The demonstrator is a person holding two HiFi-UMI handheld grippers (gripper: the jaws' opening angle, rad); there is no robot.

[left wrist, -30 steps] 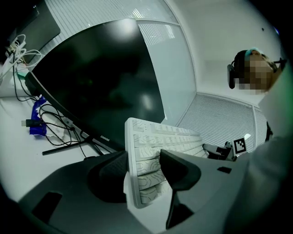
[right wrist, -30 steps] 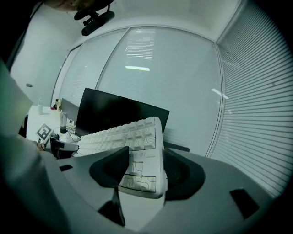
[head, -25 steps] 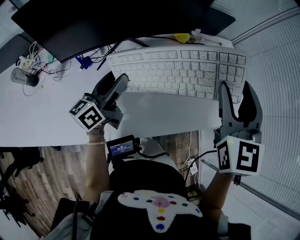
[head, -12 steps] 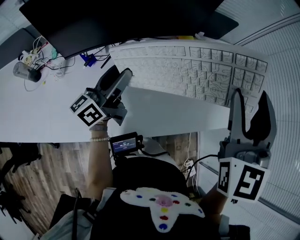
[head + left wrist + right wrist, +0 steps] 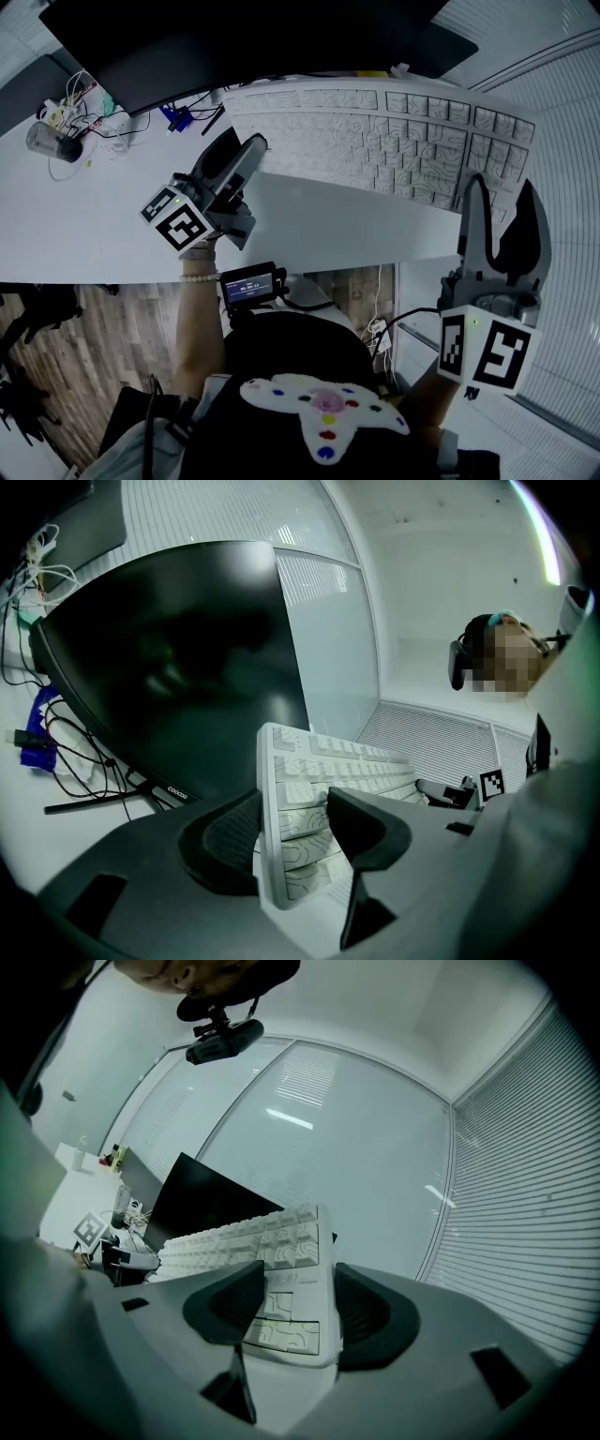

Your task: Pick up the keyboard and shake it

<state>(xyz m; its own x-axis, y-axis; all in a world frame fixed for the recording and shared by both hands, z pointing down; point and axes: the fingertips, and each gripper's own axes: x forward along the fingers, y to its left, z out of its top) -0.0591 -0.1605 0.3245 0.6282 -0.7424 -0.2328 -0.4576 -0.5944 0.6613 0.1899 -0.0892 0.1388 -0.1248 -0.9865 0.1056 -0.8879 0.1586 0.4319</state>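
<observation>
White keyboard point(image 5: 375, 141) is held lifted in front of the monitor point(image 5: 234, 37); its left end is clamped between the widely spread jaws of the left gripper point(image 5: 242, 150), its right end likewise by the right gripper point(image 5: 500, 192).

The keyboard point(image 5: 375, 141) spans between my two claws, with my left gripper point(image 5: 246, 150) at its 9 o'clock end and my right gripper point(image 5: 499, 192) at its 3 o'clock end. The monitor point(image 5: 234, 37) stands behind it at 12. On the desk point(image 5: 94, 225), cables point(image 5: 75, 103) and a cup point(image 5: 47, 142) lie at 10 o'clock.
</observation>
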